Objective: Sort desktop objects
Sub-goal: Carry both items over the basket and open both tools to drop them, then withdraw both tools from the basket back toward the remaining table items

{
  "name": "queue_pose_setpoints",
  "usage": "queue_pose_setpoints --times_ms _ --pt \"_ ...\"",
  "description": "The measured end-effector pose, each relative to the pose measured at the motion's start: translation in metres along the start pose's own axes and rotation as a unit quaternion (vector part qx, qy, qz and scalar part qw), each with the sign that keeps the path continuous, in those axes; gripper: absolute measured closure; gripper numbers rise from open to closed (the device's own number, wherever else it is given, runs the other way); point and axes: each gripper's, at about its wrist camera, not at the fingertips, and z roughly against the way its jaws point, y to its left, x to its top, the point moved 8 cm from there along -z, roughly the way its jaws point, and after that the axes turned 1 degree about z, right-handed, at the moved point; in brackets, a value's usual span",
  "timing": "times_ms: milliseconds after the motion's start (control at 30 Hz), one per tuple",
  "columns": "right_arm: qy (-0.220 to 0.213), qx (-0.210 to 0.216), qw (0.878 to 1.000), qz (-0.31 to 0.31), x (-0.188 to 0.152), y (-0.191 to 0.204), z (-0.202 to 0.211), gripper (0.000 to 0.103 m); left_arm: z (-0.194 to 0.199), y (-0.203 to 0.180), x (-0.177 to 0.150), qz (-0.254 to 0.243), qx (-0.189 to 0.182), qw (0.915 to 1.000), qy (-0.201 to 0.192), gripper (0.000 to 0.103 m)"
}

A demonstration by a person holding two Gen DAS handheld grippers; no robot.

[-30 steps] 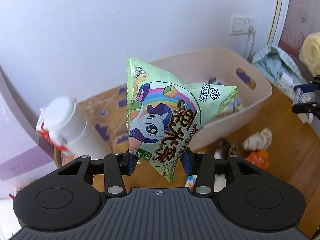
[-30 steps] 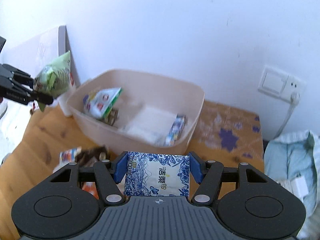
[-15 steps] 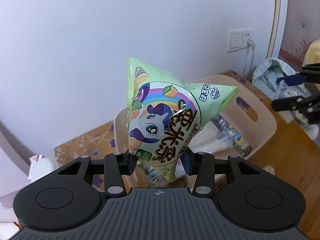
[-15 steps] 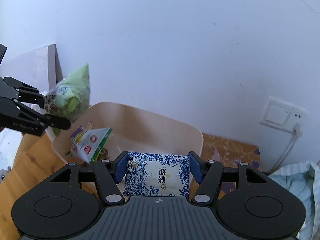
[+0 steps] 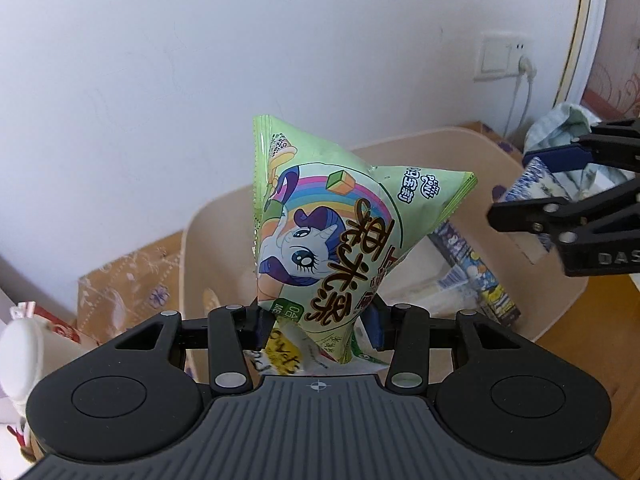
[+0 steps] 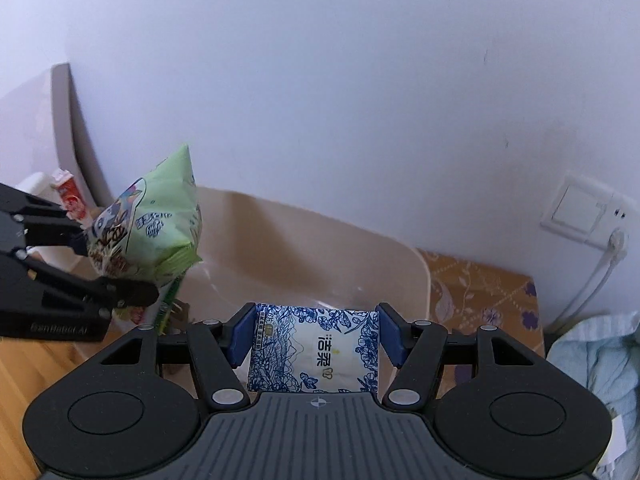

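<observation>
puffy foil snack bag (image 5: 320,236), gripper-pinched

1. The left gripper (image 5: 316,326) has a matte black body with a ribbed grey panel bearing a small crosshair mark.
2. Its black linkage arms carry silver rivets, and two round discs are recessed in the housing.
3. Its finger pads (image 5: 259,326) are dark blue.
4. The right gripper (image 6: 316,338) is of the same build, with brighter blue pads (image 6: 241,336); faint raised lettering marks each gripper's side.
</observation>
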Motion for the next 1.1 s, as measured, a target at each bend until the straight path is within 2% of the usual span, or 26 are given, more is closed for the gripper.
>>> queue_pose_setpoints --times_ms 133,233,267,300,367,500,833,1100 --pt "0.019 -0.003 1.000 0.004 -0.007 0.004 -0.014 0.042 -0.011 -0.008 -0.004 -0.016 0.009 0.9997 0.015 0.056" --pt "0.026 0.000 1.000 0.011 -0.011 0.008 -0.017 0.042 -0.012 -0.011 -0.008 -0.023 0.003 0.9996 0.017 0.052" --pt "0.028 0.001 1.000 0.014 -0.012 0.009 -0.018 0.041 -0.013 -0.013 -0.009 -0.026 0.001 0.9995 0.017 0.047" --pt "0.031 0.002 0.999 0.015 -0.013 0.010 -0.018 0.035 -0.013 -0.017 -0.008 -0.031 0.000 0.9994 0.016 0.043" --pt "0.032 0.010 0.999 0.012 -0.015 0.010 -0.016 0.032 -0.011 -0.020 -0.009 -0.043 0.003 0.9990 0.012 0.037" --pt "0.023 0.007 1.000 0.011 -0.015 0.009 -0.008 0.019 -0.008 -0.019 -0.013 -0.051 0.012 0.9986 0.010 0.027" --pt "-0.002 0.006 1.000 -0.003 -0.021 0.005 0.024 0.006 0.013 -0.004 -0.018 -0.020 0.011 0.9997 0.002 0.027" --pt "-0.017 0.002 1.000 0.010 -0.025 0.006 0.049 0.000 0.041 0.013 -0.040 0.000 0.015 0.9999 0.000 0.027"
